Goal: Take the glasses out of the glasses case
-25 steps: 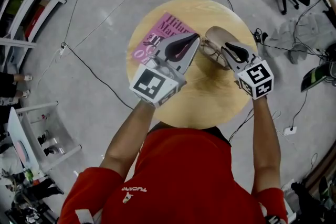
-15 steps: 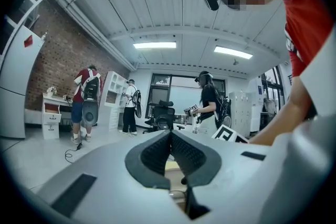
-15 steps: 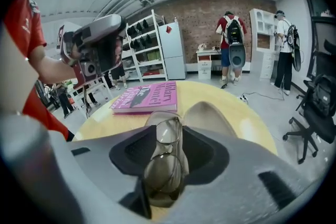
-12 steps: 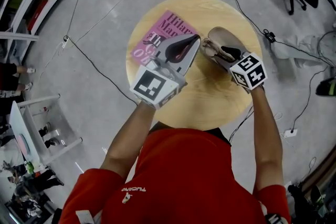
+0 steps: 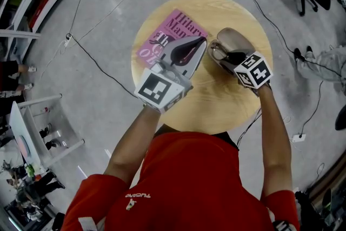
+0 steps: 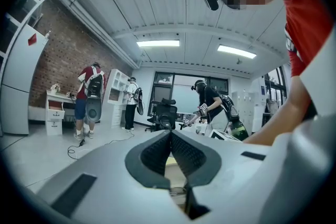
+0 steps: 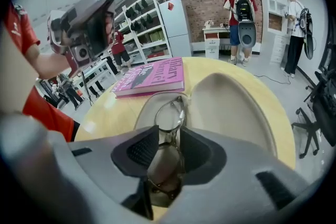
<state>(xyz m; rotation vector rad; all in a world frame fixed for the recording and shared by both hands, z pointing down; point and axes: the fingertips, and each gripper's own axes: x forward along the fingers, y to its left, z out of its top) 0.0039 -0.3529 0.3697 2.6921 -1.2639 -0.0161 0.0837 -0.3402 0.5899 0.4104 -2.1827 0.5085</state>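
Note:
An open beige glasses case [image 5: 237, 40] lies on the round wooden table [image 5: 216, 103], with its lid [image 7: 231, 105] folded back to the right. Thin-rimmed glasses [image 7: 171, 113] rest in its tray. My right gripper [image 7: 168, 135] points steeply down into the case. Its jaws have just been closing and now straddle the bridge of the glasses, with a gap still visible beside each pad. In the head view this right gripper [image 5: 224, 55] sits over the case's near end. My left gripper [image 5: 202, 39] hovers level above the table, shut and empty, its tips touching [image 6: 170, 134].
A pink book [image 5: 172, 28] lies on the table left of the case, partly under the left gripper. Cables run across the grey floor around the table. Office chairs stand at the far right, shelving at the left. Several people stand across the room.
My right gripper has dropped toward the case and tipped more steeply down, so its jaws now sit around the glasses. The left gripper has stayed in place.

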